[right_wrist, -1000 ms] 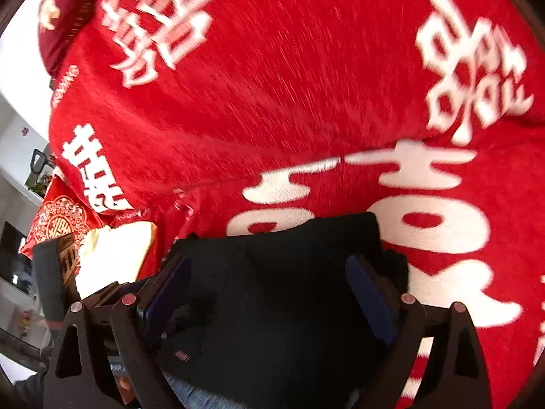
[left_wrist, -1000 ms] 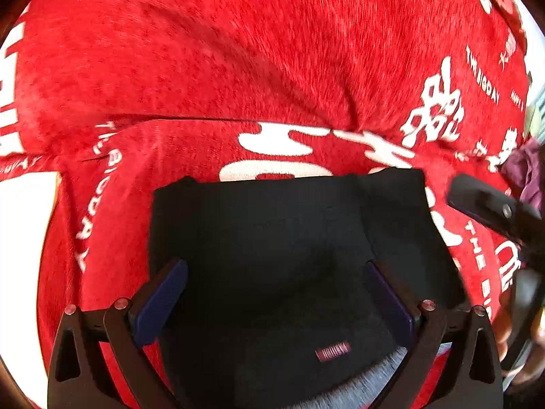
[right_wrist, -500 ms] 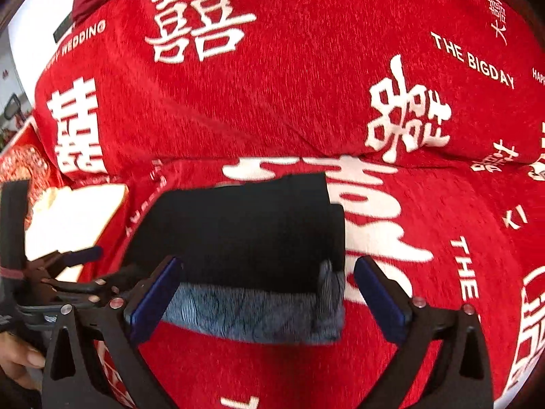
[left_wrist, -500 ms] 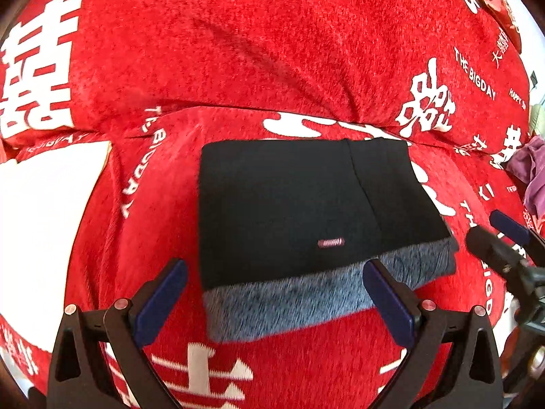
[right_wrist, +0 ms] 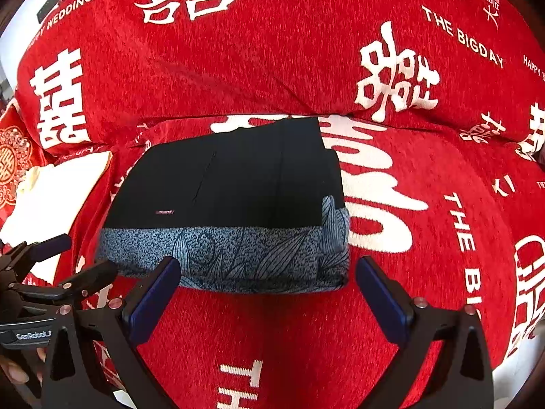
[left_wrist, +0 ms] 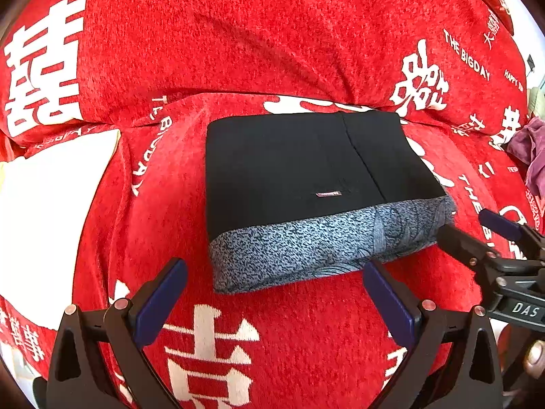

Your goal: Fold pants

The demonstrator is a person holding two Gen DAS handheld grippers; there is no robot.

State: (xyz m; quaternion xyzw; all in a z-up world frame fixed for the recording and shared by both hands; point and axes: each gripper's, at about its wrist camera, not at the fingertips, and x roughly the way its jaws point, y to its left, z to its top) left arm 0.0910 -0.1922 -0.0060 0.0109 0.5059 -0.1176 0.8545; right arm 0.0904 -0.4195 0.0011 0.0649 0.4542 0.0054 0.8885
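Observation:
The black pants lie folded into a neat block on the red sofa seat, with a grey patterned lining band along the near edge and a small label on top. In the right wrist view the same pants sit just beyond my fingers. My left gripper hangs open in front of the block's near edge, nothing between its blue pads. My right gripper is open too, empty, close to the grey band. From the left wrist camera, the right gripper reaches in from the right, beside the block's right corner.
The sofa cover is red with white characters and lettering, its backrest rising behind the pants. A white cushion lies to the left, and a purple cloth at the far right. A hand shows at the lower left.
Both grippers drew back from the folded pants toward the seat's front edge. The block, earlier between the fingers, now lies wholly beyond them with its grey band showing.

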